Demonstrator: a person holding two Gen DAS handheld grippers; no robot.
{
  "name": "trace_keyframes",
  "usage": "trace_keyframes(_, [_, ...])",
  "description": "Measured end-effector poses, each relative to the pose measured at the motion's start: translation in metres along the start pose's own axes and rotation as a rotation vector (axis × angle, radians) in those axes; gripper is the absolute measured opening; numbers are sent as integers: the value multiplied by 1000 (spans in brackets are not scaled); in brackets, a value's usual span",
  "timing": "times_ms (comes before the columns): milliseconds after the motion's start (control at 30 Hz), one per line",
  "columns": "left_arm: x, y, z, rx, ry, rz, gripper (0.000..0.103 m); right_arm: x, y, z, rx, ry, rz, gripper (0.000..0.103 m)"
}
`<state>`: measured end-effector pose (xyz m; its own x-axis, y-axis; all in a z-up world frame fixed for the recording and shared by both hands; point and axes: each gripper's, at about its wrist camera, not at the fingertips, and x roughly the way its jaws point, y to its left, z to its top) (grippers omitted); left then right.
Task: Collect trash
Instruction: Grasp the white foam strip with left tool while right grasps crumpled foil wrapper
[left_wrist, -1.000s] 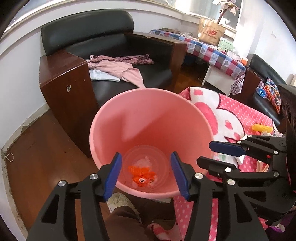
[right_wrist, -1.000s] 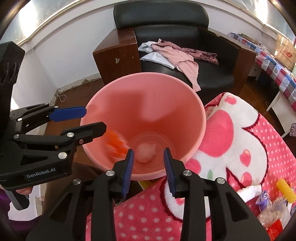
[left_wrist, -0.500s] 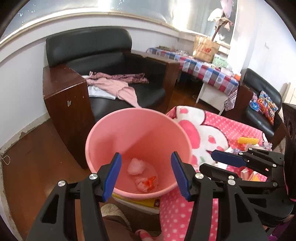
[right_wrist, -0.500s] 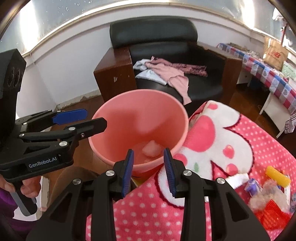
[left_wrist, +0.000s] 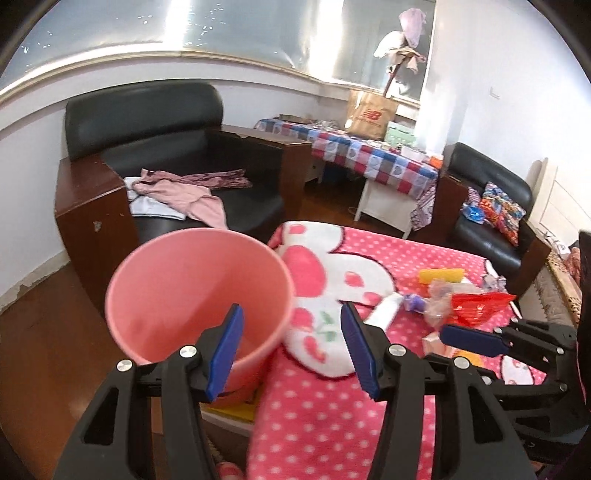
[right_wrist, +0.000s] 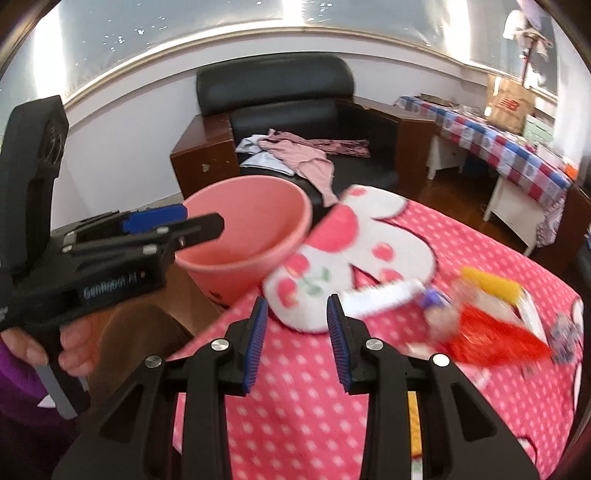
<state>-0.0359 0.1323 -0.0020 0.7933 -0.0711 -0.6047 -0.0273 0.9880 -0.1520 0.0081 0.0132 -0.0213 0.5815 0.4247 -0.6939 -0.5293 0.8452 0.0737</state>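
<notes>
Left gripper, jaws wide and empty, with the pink bucket just ahead to its left; right gripper, jaws parted and empty, over the pink dotted blanket, with the trash pile ahead to its right.

One pink bucket, two black armchairs, one checkered desk, one red wrapper, one yellow roll.

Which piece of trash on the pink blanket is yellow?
The yellow roll at the far edge of the pile; the wrapper beside it is red, the tube white.
</notes>
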Motion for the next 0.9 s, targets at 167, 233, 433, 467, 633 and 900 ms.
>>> trace_keyframes(167, [13,-24,-8,32,25,-34,49,-23,-32,-32,50,5,-64,34])
trace_keyframes(233, [19,-31,-10,44,40,-46,46,-27,-42,-41,74,9,-82,34])
trace_keyframes(433, [45,-59,-17,118,109,-93,45,-38,-77,-63,174,11,-140,34])
trace_keyframes(467, [52,-66,-18,147,128,-95,45,-41,-84,-67,191,9,-150,34])
trace_keyframes(633, [83,-87,-17,246,189,-108,46,-50,-107,-80,243,-1,-187,34])
trace_keyframes(900, [137,-100,-17,320,275,-59,46,-57,-147,-87,318,-18,-234,34])
